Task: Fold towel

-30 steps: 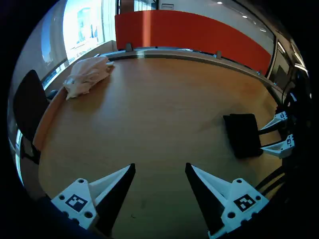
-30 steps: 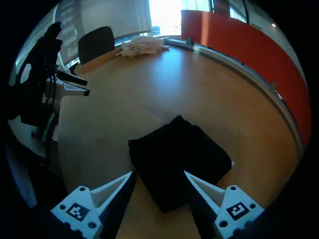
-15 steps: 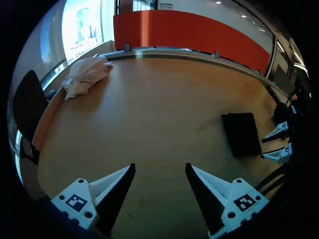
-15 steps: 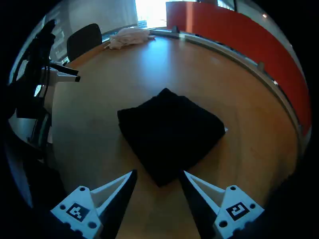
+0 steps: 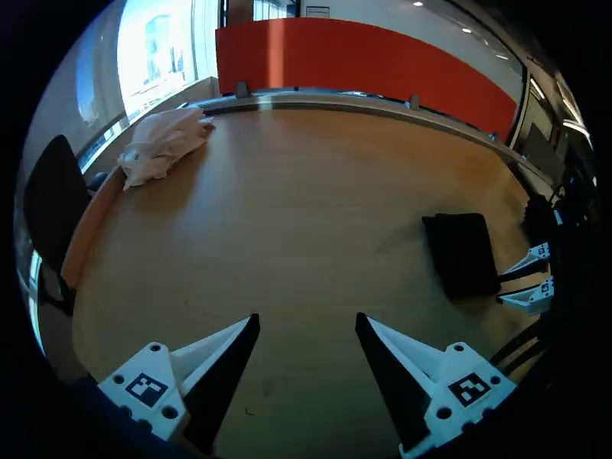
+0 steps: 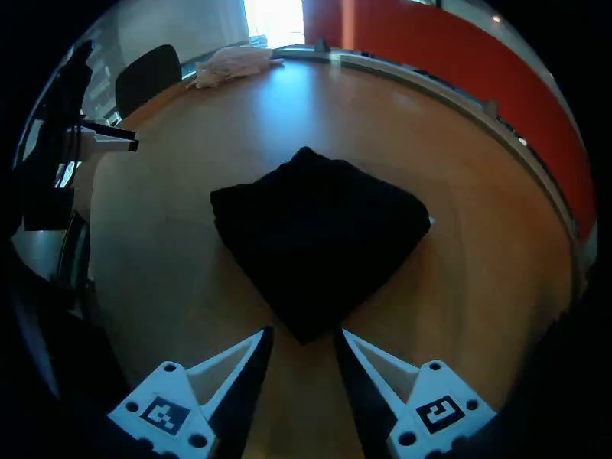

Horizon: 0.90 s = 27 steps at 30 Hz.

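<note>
Currently: black towel (image 6: pixel 321 229) lies flat on the desk (image 5: pixel 306 214) as a compact folded packet, directly ahead of the right gripper (image 6: pixel 300 359). In the right gripper view it sits cornerwise. Its nearest corner points straight into the mouth of the gap between the fingers, and the opposite corner points away up the desk. Right gripper fingers are apart with a moderate gap, nothing clamped. Cannot tell whether the tips touch the cloth.

Left gripper (image 5: pixel 306 359): fingers wide apart, nothing between them, bare desk ahead. In the left gripper view the towel lies well off to its right, with its long axis running roughly toward the right gripper, which sits just beside the packet's near end. The right gripper is clearly the nearer one.

Judgement: folding looks far along or done. If another fold is wanted, the move turns on that near corner, which lines up with the right gripper's gap. A short advance and close would take it.

Other: white cloth heap (image 5: pixel 164 141) at the far desk edge near a chair (image 5: pixel 50 206), well apart from the towel.
</note>
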### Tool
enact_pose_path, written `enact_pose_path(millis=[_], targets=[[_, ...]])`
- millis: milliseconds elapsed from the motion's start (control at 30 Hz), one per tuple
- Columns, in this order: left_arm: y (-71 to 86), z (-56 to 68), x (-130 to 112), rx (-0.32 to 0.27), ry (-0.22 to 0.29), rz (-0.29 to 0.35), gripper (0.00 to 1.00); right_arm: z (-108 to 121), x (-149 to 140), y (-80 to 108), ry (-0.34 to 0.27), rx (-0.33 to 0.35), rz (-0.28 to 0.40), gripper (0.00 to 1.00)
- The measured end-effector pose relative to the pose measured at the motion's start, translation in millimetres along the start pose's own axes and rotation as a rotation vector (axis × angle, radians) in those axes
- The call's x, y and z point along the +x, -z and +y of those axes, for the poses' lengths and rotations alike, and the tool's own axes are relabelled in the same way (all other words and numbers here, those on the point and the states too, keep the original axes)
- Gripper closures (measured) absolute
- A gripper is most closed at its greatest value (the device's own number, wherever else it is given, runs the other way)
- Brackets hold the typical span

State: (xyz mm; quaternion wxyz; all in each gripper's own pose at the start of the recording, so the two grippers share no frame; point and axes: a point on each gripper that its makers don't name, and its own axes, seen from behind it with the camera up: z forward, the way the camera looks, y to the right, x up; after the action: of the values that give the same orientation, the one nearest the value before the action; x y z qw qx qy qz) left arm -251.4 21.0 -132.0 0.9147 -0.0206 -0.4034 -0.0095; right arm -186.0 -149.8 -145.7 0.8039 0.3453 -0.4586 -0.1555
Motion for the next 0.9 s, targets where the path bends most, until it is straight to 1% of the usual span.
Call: enact_pose_path(millis=[233, 367, 433, 500, 567, 767, 900], targets=[[-0.3, 1.6, 0.2, -0.001, -0.002, 0.002, 0.07, 2.3, -0.8, -3.0, -0.014, -0.008, 0.000, 0.53], [-0.8, 2.1, 1.2, -0.001, -0.003, 0.003, 0.07, 2.1, -2.6, -5.0, -0.013, -0.010, -0.003, 0.54], [-0.9, 1.8, 1.5, -0.001, -0.003, 0.003, 0.07, 2.5, -3.3, -5.6, -0.009, -0.015, -0.003, 0.57], [-1.1, 1.4, 1.7, -0.001, -0.003, 0.003, 0.07, 3.3, -3.8, -6.3, -0.005, -0.019, -0.003, 0.61], [-1.3, 1.1, 1.9, -0.001, -0.005, 0.003, 0.07, 4.5, -3.7, -7.2, -0.005, -0.023, -0.004, 0.68], [-1.8, 1.2, 2.8, -0.002, -0.008, 0.004, 0.07, 4.1, -3.9, -8.2, -0.008, -0.019, 0.000, 0.86], [-1.9, 1.2, 2.5, -0.003, -0.010, 0.003, 0.07, 3.7, -2.6, -7.9, -0.003, -0.022, 0.007, 0.92]])
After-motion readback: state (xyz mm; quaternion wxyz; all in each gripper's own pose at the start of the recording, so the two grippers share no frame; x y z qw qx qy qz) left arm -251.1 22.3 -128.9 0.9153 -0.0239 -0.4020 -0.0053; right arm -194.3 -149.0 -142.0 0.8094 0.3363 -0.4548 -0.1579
